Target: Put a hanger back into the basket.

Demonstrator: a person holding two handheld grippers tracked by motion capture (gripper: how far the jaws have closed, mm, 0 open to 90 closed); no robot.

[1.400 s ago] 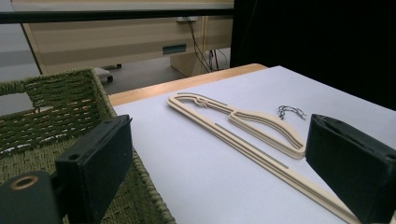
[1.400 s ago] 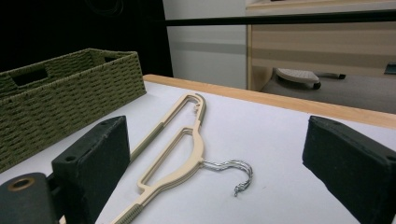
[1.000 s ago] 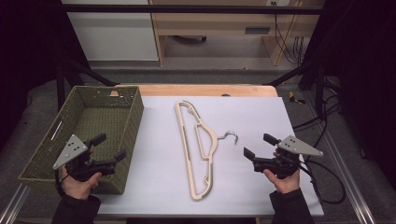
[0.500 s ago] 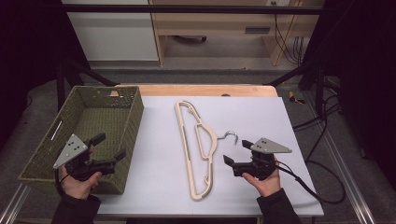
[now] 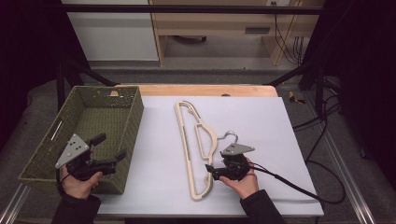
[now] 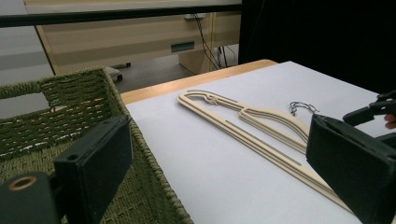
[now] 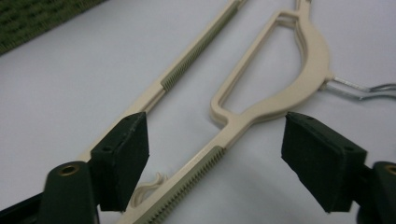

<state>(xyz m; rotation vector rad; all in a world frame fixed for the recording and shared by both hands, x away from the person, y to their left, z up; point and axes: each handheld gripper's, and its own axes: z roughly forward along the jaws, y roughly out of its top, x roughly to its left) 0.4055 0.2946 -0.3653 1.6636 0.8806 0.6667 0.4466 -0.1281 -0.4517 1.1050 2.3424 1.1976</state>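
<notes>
Hanger (image 5: 196, 149) lies flat on white table (image 5: 261, 126); dim room beyond, seemingly black-curtained.

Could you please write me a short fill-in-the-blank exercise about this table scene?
1. The hanger lies flat on the white ____.
2. The green ____ stands at the table's left edge.
3. The right gripper has just been closing, with the hanger's ____ arm between its jaws, not yet pinched.
4. The left gripper hovers, jaws open, over the basket's ____.

Answers: table; basket; ribbed; rim
</notes>
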